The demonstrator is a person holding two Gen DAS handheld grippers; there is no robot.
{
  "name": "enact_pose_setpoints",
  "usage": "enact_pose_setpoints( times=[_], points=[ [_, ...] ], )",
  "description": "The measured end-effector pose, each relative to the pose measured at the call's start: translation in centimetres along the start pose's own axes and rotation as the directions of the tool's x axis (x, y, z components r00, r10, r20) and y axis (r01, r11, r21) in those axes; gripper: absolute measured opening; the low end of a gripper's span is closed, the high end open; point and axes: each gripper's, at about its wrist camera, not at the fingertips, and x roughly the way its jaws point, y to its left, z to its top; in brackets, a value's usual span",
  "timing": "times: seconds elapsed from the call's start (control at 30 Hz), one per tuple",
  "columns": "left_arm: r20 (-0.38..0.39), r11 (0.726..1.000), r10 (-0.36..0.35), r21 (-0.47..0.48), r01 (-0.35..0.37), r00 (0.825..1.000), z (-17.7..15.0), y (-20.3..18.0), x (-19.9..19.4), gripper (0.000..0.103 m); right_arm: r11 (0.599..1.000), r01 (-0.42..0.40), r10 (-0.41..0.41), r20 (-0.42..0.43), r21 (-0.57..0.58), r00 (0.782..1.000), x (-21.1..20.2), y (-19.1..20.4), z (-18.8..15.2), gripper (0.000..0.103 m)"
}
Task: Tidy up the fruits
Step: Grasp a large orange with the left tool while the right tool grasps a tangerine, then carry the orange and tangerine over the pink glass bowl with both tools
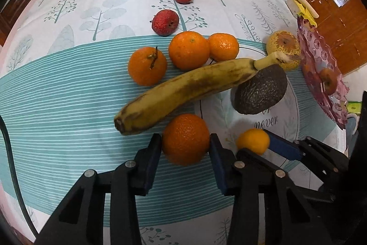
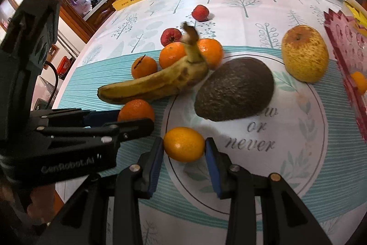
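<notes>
A large orange is seen nearest the left wrist camera, on the teal-striped cloth, just below the blunt end of a brown-flecked banana laid slantwise — its stalk end is propped on a dark, rough avocado. A smaller yellow-orange citrus is set at the edge of the printed circle. Three more oranges are clustered behind the banana, one with a dry stalk. Two red, pitted fruits are found farther back, well apart from the cluster. A speckled yellow pear is stood upright beside the avocado — not touching it.
</notes>
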Motion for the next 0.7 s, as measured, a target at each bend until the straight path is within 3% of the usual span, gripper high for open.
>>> enact_pose_setpoints(
  times=[0.27, 0.47, 0.7],
  points=[
    [0.022, 1.0, 0.003, 0.025, -0.004, 1.0, -1.2, -2.6, -2.2, 0.039, 1.0, 0.0, 0.0, 0.037, -0.001, 0.999, -3.6, -1.4, -0.6, 0.037],
    [0.13, 0.993, 0.015, 0.112, -0.029, 0.991, -1.3, -7.2, -6.7, 0.039, 1.0, 0.008, -0.006, 0.097, -0.021, 0.995, -7.9, -2.2, -0.7, 0.037],
    [0.256, 0.975, -0.015, 0.218, -0.042, 0.967, -0.8, -14.2, -11.7, 0.039, 0.996, 0.061, -0.048, 0.206, -0.059, 0.977, -14.6, -3.8, -0.8, 0.037]
  ],
)
